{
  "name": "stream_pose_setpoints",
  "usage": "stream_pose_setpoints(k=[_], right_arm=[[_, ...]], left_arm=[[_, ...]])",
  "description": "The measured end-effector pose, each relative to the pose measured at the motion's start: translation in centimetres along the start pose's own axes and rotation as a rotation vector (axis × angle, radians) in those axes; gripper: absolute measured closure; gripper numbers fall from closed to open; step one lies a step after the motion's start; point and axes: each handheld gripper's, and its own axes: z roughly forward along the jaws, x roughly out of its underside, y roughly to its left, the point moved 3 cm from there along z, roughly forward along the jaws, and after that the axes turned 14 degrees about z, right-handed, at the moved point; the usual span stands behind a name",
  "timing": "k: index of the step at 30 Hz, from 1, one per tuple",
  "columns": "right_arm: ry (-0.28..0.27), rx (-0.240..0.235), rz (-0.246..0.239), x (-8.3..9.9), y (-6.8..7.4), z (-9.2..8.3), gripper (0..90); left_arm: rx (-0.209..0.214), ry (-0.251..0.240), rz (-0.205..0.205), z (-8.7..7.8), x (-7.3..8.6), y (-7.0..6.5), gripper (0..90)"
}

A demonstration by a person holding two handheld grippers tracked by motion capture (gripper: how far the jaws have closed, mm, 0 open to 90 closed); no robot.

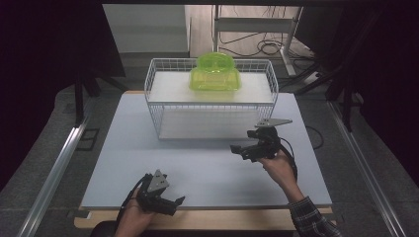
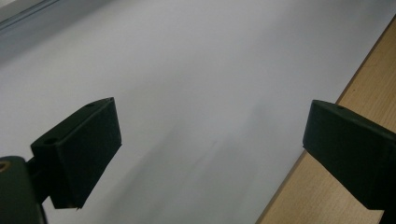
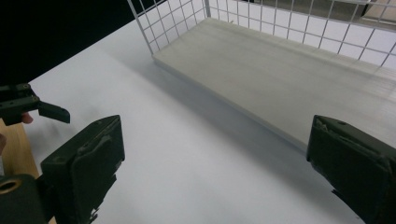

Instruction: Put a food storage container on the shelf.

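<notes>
High view: white rectangular board [image 1: 207,163] laid over a pale wooden tabletop [image 1: 207,219], wood showing as a strip along the lower edge. White wire basket [image 1: 154,84], rectangular and open-topped, sits at upper centre of the frame on the far half of the board. Translucent lime-green plastic container [image 1: 215,73] with a domed round top rests inside the basket, toward its back wall, centre of the basket's width.

Right gripper [image 1: 240,149], black, two-jaw, held in a hand with a plaid sleeve, sits right of centre, just below the basket's lower right corner, jaws pointing toward frame left. Well apart from the green container; not touching the basket. Jaws spread wide, nothing between them.

Left gripper [image 1: 179,201] at lower left, near the board's front edge, held low, jaws pointing right. Jaws spread, empty.

Right gripper view: both black jaws rise far apart from the bottom corners; bare board between them, basket corner and its pale floor panel [image 3: 280,79] in the upper right. Left gripper visible at the left edge.

Left gripper view: jaws wide apart over bare board, wooden tabletop edge at lower right.
</notes>
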Motion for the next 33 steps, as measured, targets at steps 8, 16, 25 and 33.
stream_pose_setpoints(k=[8, 16, 25, 33], right_arm=[[0.016, 0.019, -0.008, 1.7, 0.0, -0.4, 1.3], [0.007, 0.049, -0.022, 3.3, -0.3, -0.9, 1.3], [0.004, 0.071, -0.032, 4.7, -0.6, -1.7, 1.7], [0.012, 0.086, -0.036, 6.0, -1.0, -2.4, 1.7]], left_arm=[[0.008, 0.001, -0.005, -0.1, 0.0, 0.0, 4.1], [0.011, 0.004, -0.006, -0.1, 0.0, 0.0, 4.3], [0.003, 0.006, -0.003, -0.1, 0.0, 0.0, 4.3], [-0.016, 0.009, 0.017, 0.0, 0.1, 0.0, 3.7]])
